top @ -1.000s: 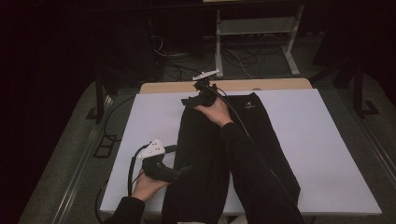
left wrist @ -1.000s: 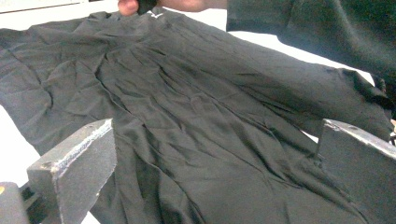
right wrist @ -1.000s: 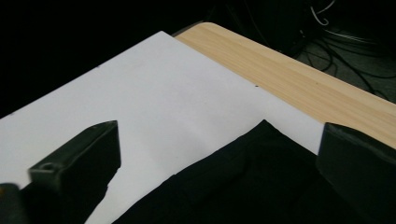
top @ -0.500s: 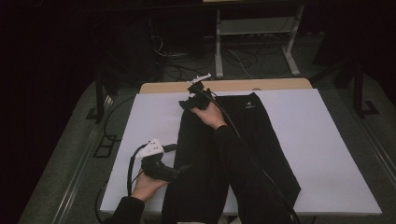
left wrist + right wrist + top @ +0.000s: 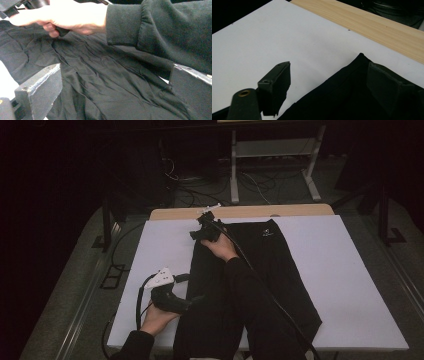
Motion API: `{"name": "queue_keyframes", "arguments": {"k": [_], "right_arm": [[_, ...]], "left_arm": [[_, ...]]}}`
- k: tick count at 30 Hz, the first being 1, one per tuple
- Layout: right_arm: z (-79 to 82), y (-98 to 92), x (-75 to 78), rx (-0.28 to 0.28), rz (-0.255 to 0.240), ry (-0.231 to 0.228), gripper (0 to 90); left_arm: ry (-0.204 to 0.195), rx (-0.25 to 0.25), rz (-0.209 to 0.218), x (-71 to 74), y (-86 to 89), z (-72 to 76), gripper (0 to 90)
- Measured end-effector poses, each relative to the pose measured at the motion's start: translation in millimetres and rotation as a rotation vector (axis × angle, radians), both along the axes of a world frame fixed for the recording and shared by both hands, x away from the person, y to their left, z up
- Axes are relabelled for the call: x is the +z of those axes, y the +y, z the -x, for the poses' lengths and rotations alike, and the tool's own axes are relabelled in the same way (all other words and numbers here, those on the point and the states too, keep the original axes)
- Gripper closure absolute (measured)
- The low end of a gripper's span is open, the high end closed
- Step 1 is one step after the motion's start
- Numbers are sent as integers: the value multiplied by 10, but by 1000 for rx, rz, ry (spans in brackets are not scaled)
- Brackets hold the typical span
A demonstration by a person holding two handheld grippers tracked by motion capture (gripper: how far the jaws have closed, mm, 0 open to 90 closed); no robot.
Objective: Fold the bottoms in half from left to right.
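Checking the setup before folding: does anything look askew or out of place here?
Nothing stands out. The black trousers lie flat on the white table, only lightly creased; the right gripper, jaws closing, straddles their far corner.

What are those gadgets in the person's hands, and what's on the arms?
Each hand holds a black handheld tool ending in two blocky dark tongs. The left tongs carry a pale grey three-cornered plate and a looping black cable. The right tongs trail a long black cable. Both arms wear dark sleeves.
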State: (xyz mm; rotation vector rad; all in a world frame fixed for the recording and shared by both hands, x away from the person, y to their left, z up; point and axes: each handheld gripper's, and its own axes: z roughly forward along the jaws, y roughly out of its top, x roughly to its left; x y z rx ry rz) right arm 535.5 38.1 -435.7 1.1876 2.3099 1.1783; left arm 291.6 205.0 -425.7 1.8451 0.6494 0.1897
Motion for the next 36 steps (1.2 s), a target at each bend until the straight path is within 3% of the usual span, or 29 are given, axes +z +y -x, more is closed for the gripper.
{"name": "queue_keyframes", "arguments": {"k": [6,11,22,36], "right_arm": [[-30,15,-82,-15,-10,20,282],[-39,35,-137,-25,40,11,348],[-50,80,-198,-48,70,6,439],[-25,126,-202,-50,107,-11,777]], "left_arm": [[1,0,3,0,5,-3,0],[3,-2,5,-2,3,-5,0],[-2,2,7,5,15,-11,0],[0,8,4,3,8,-13,0]]}}
